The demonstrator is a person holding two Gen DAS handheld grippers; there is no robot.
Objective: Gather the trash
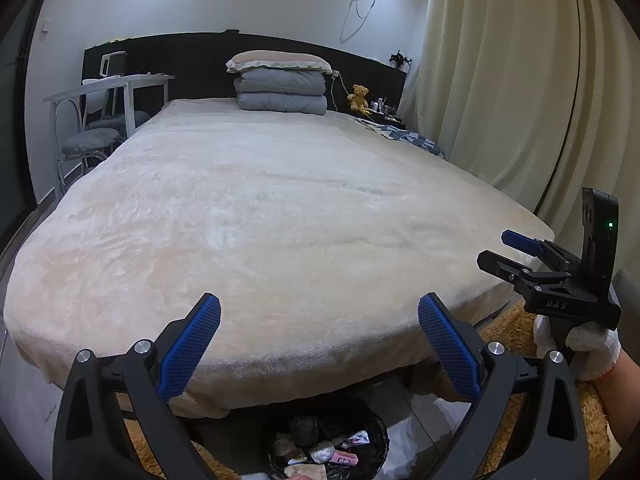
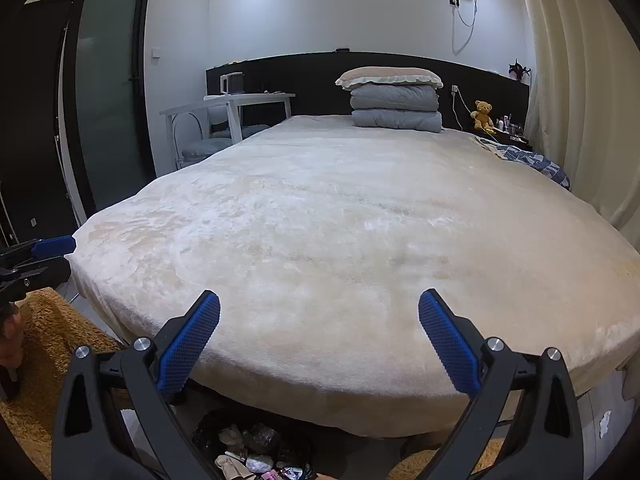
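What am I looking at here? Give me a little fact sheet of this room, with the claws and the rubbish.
Place: bedroom, at the foot of a bed under a cream blanket
Left claw: open, empty
Right claw: open, empty
Trash bin: black-lined, on the floor below the claws, with wrappers and paper in it
On the bed: folded grey quilts topped by a pillow
By the headboard: teddy bear

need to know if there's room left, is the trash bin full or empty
Partly full: wrappers and crumpled paper lie inside the black-lined bin on the floor at the bed's foot.
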